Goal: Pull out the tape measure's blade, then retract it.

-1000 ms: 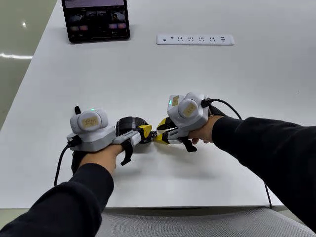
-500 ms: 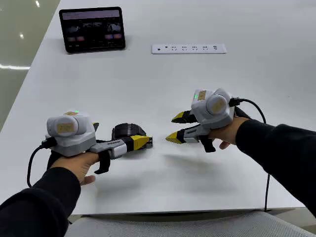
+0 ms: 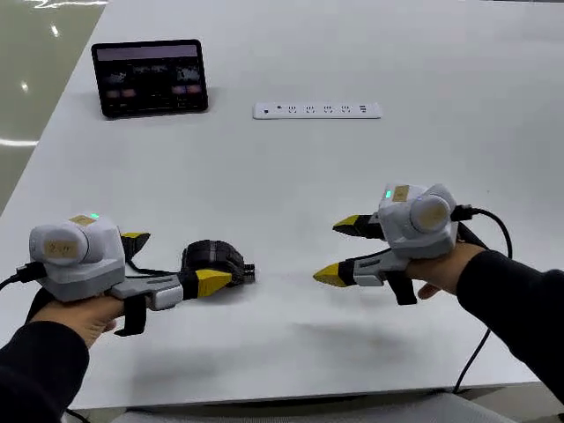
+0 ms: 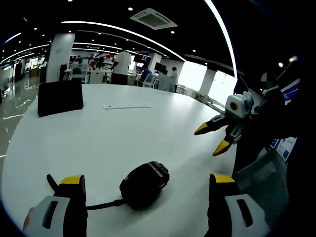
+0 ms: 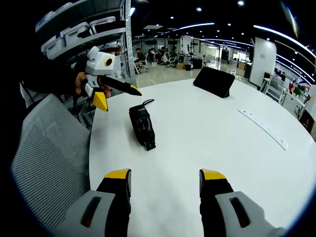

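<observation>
Tape measure (image 3: 214, 259) lies between left gripper's (image 3: 175, 258) released fingers (image 3: 211, 281). Blade end (image 3: 249, 274) points toward right gripper (image 3: 337, 250), also released and well apart.

The tape measure (image 3: 214, 261) is black against a plain white table (image 3: 291, 167). The left gripper (image 3: 174, 259) and right gripper (image 3: 337, 250) are pale grey with bright yellow jaw tips, black cables and a small green light each. The power strip (image 3: 317, 110) is white, the tablet (image 3: 150, 77) black with a dim screen, and the sleeves (image 3: 520, 300) black.
</observation>
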A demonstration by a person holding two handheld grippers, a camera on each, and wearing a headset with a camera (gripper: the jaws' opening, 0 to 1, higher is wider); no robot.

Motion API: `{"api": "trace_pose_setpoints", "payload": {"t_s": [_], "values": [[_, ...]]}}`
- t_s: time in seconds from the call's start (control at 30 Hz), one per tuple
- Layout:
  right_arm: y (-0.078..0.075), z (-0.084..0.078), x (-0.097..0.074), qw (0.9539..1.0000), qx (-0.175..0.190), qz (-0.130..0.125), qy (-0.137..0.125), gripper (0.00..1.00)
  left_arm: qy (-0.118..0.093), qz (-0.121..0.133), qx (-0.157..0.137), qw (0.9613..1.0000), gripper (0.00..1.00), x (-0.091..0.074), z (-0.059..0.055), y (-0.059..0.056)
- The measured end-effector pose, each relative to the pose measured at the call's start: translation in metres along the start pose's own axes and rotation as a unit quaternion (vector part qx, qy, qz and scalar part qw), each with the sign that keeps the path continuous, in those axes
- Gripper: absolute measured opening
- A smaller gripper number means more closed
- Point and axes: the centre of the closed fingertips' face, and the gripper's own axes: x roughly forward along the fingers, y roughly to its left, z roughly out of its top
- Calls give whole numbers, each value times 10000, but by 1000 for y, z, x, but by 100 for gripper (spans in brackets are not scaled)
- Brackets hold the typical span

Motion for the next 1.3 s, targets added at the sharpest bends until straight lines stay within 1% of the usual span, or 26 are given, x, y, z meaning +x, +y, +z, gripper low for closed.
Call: {"api": "trace_pose_setpoints", "payload": {"t_s": [0.03, 0.07, 0.1, 0.13, 0.17, 0.23, 0.3, 0.37, 0.4, 0.43, 0.47, 0.5, 0.53, 0.57, 0.63, 0.7, 0.8, 0.93, 1.0, 1.03, 1.07, 1.13, 1.2, 1.3], "values": [[0, -1, -4, 10000, 11, -25, -16, 52, 65, -96, 104, 9999, 100, -2, -2, -4], [1, -5, -9, 10000, 10, -43, 0, 53, 72, -139, 176, 9997, 100, -5, -3, -6], [1, -7, -12, 10000, -2, -62, 26, 55, 59, -132, 129, 9998, 100, -6, -3, -5], [2, -10, -15, 9999, -33, -86, 58, 56, 62, -189, 90, 9998, 100, -9, -4, -6], [2, -15, -20, 9999, -68, -102, 105, 57, 53, -192, 62, 9998, 100, -12, -5, -4], [3, -20, -29, 9997, -97, -124, 161, 58, 56, -87, 80, 9999, 100, -17, -7, 2], [3, -23, -36, 9997, -92, -147, 172, 59, 29, -76, 0, 10000, 100, -22, -7, 5], [3, -27, -44, 9996, -103, -182, 175, 60, 44, -31, 25, 10000, 100, -28, -8, 6], [2, -28, -49, 9996, -87, -206, 163, 60, 141, 2, 97, 9999, 100, -31, -10, 7], [1, -29, -52, 9996, -40, -225, 134, 61, 376, -16, 166, 9992, 100, -34, -17, 8], [1, -30, -55, 9997, 29, -239, 100, 62, 509, -10, 284, 9983, 100, -36, -22, 8], [1, -30, -61, 9996, 99, -255, 32, 63, 549, 11, 429, 9976, 100, -39, -23, 9], [0, -31, -65, 9995, 130, -282, -21, 64, 475, 8, 358, 9982, 100, -40, -22, 8], [-1, -33, -71, 9992, 186, -343, -45, 65, 442, 42, 325, 9985, 100, -45, -21, 11], [-3, -40, -77, 9990, 225, -377, -26, 66, 316, 159, 288, 9990, 100, -51, -18, 15], [-6, -48, -85, 9984, 294, -476, 14, 67, 183, 195, 155, 9995, 100, -59, -17, 18], [-10, -61, -96, 9975, 293, -640, 65, 69, 150, 286, 121, 9994, 100, -70, -23, 25], [-14, -81, -111, 9960, 406, -786, 104, 73, 82, 401, 113, 9991, 100, -83, -29, 39], [-15, -91, -116, 9955, 436, -830, 166, 75, 27, 444, 41, 9990, 100, -89, -30, 45], [-13, -94, -118, 9952, 434, -843, 229, 76, 14, 476, 51, 9989, 100, -91, -31, 47], [-11, -97, -121, 9951, 412, -872, 234, 78, 14, 527, 79, 9986, 100, -93, -31, 49], [-12, -100, -125, 9946, 397, -934, 197, 84, 70, 543, 87, 9985, 100, -94, -32, 50], [-12, -101, -129, 9939, 459, -989, 147, 92, 55, 537, 144, 9984, 100, -95, -30, 48], [-10, -105, -132, 9935, 424, -1049, 158, 96, 123, 488, 188, 9986, 100, -92, -30, 47]]}}
